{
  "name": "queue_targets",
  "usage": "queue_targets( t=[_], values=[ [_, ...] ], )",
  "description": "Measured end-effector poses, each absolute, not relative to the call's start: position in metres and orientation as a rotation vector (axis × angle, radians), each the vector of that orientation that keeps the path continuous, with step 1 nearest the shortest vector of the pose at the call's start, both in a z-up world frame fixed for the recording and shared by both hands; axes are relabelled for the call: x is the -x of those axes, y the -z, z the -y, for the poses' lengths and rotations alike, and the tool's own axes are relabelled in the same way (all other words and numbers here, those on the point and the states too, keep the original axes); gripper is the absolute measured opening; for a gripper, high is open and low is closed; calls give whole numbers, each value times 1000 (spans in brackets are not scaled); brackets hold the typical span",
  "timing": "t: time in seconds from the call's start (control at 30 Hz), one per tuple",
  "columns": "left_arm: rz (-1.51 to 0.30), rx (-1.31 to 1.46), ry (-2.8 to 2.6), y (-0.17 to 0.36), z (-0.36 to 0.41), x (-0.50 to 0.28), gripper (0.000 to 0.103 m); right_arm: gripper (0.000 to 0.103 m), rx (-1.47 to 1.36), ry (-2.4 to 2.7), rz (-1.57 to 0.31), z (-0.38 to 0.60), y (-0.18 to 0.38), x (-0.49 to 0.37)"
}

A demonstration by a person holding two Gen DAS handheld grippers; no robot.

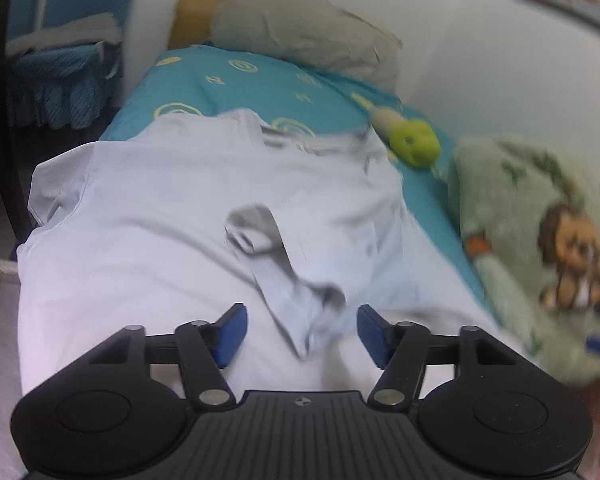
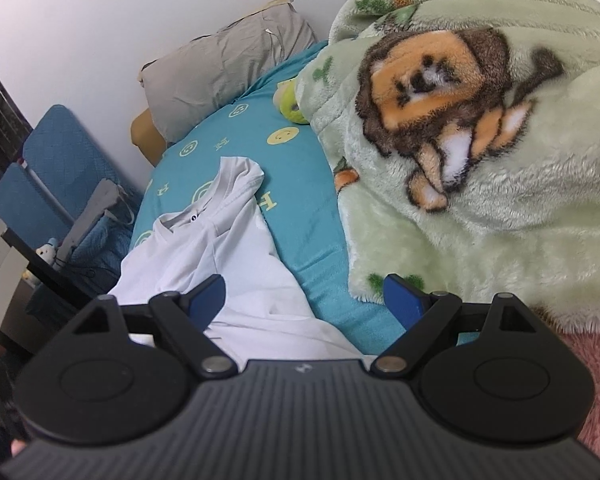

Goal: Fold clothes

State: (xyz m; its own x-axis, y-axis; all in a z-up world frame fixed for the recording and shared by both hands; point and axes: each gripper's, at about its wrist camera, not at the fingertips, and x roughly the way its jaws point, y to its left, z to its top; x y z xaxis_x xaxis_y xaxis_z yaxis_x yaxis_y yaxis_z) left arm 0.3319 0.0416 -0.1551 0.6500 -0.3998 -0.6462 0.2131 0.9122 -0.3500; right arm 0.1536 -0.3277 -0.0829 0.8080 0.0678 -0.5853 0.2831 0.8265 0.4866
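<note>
white shirt [image 1: 172, 216] between wide left tongs [image 1: 300, 334]

The green blanket [image 1: 540, 216] is motion-blurred, and the white shirt's [image 2: 204, 256] hem lies hidden.

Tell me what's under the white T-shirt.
The white T-shirt lies on a teal bedsheet with yellow smiley prints, which shows past its collar and right edge. Whatever sits directly beneath the shirt is covered.

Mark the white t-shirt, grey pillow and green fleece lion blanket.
White t-shirt [image 1: 172, 208]: left wrist view, flat chest area.
Grey pillow [image 2: 220, 68]: right wrist view, centre of the case.
Green fleece lion blanket [image 2: 520, 216]: right wrist view, plain pile under the lion.
</note>
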Motion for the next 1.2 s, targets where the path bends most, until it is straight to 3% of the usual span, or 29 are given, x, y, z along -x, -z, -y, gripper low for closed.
queue_targets(
  t=[0.13, 0.27, 0.4, 0.57, 0.63, 0.73, 0.9, 0.97, 1.0, 1.03, 1.1, 1.2],
  values=[
    [-757, 352, 277, 159, -51, -370, 80, 87, -619, 129, -637, 332, 88, -159],
    [-776, 352, 239, 170, -46, -409, 80, 87, -624, 143, -656, 335, 95, -168],
    [-803, 320, 246, 179, -37, -438, 66, 87, -619, 150, -687, 335, 106, -182],
    [-800, 76, 311, 178, -18, -417, 53, 87, -624, 144, -700, 334, 111, -189],
    [-793, -28, 328, 177, -12, -406, 28, 87, -622, 138, -702, 333, 111, -188],
    [-774, -171, 366, 177, -8, -387, 13, 87, -618, 133, -702, 331, 109, -186],
    [-773, -322, 516, 179, 1, -356, 14, 87, -624, 135, -700, 331, 107, -183],
    [-769, -298, 539, 176, -3, -354, 19, 87, -626, 134, -703, 330, 107, -183],
    [-768, -280, 548, 174, -6, -354, 25, 87, -627, 133, -704, 330, 107, -182],
    [-768, -227, 536, 172, -12, -358, 41, 87, -627, 131, -704, 330, 107, -182],
    [-761, -108, 501, 168, -25, -368, 60, 87, -626, 131, -704, 329, 106, -182],
    [-747, 63, 431, 169, -41, -387, 63, 87, -633, 133, -705, 331, 107, -183]
  ],
)
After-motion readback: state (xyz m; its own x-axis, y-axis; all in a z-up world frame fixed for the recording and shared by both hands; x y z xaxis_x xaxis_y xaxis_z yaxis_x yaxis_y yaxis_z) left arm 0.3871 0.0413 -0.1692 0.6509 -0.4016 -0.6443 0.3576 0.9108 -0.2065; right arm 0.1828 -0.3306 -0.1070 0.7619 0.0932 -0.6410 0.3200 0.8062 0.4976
